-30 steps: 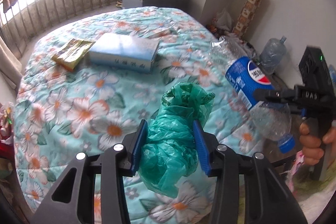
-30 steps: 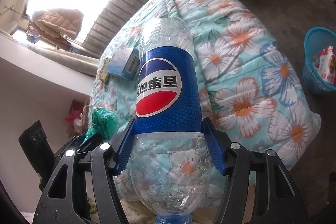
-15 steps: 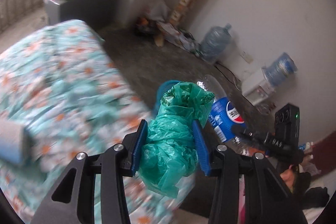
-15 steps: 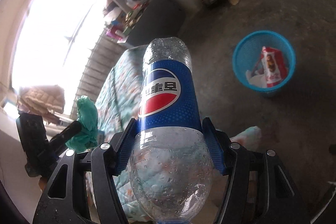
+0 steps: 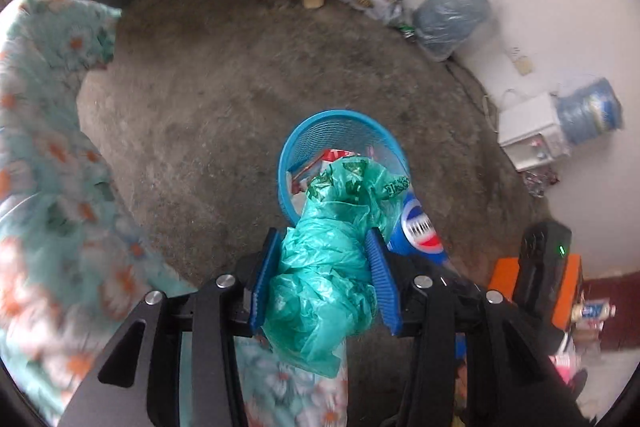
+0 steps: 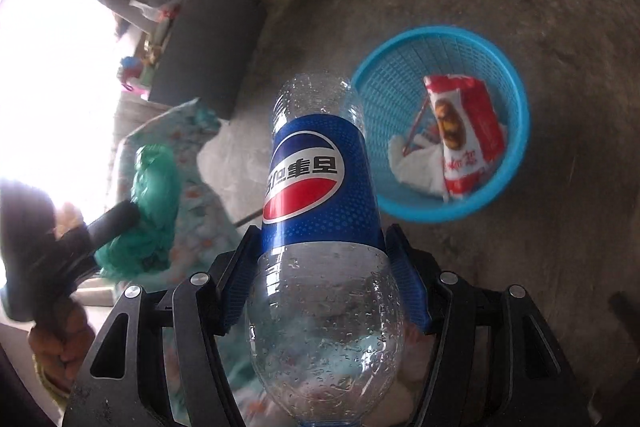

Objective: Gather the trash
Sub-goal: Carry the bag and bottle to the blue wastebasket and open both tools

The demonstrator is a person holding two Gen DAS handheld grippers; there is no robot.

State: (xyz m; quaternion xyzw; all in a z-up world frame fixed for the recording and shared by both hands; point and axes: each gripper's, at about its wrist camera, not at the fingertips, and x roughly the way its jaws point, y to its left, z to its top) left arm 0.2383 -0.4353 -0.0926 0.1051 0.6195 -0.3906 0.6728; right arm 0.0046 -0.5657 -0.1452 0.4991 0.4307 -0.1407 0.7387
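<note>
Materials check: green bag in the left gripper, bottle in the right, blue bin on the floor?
Green bag: thin glossy plastic film, crumpled, translucent.
Bottle: clear rigid plastic, probably PET, droplets inside, glossy printed label.
Blue bin: moulded plastic by the look, open mesh wall, smooth rim.

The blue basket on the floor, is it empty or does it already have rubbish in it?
Not empty. The blue basket already holds a red snack packet and white crumpled paper.

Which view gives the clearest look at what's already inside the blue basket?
The right wrist view: the blue basket sits unobstructed, showing a red snack wrapper. In the left wrist view the green plastic bag hides much of it.
</note>
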